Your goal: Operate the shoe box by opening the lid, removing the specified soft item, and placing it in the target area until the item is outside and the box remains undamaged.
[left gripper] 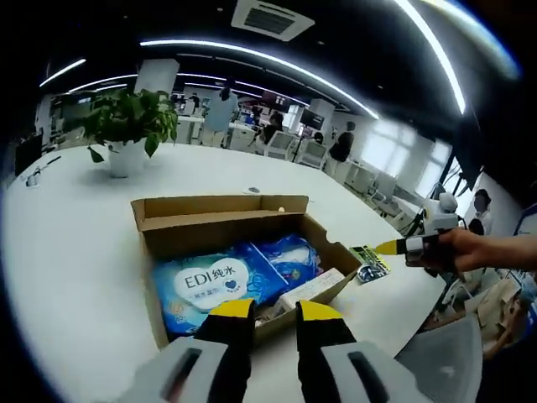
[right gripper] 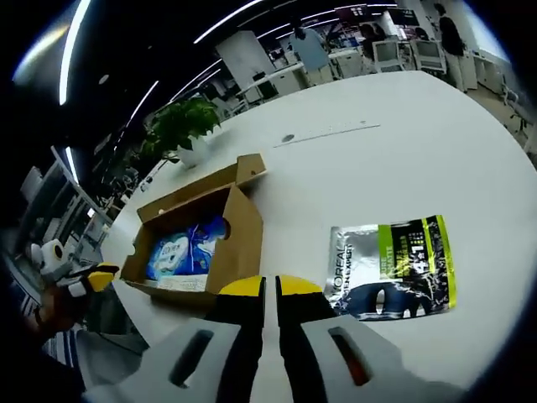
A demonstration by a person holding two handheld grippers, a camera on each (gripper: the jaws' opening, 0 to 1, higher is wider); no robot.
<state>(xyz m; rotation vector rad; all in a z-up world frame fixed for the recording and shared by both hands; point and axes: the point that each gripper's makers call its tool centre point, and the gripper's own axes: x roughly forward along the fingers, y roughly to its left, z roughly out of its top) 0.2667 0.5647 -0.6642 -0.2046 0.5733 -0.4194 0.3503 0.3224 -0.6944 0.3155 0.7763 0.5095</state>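
An open cardboard shoe box (left gripper: pixel 323 243) sits on the white table, its lid flap (left gripper: pixel 218 206) folded back at the far side. Inside lie a blue "EDI" tissue pack (left gripper: pixel 210 285), a second blue pack (left gripper: pixel 289 256) and a small white carton (left gripper: pixel 312 288). My left gripper (left gripper: pixel 275 312) hovers at the box's near edge, jaws a little apart with nothing between them. My right gripper (right gripper: pixel 270 294) is shut and empty, low over the table between the box (right gripper: pixel 239 235) and a silver-green pouch (right gripper: pixel 390 269). A hand holds the right gripper (left gripper: pixel 398 246) right of the box.
A potted plant (left gripper: pixel 126 126) stands at the table's far left. The pouch (left gripper: pixel 369 262) lies flat just right of the box. A hand holds the left gripper (right gripper: pixel 92 277) beyond the box. Desks, chairs and people fill the background.
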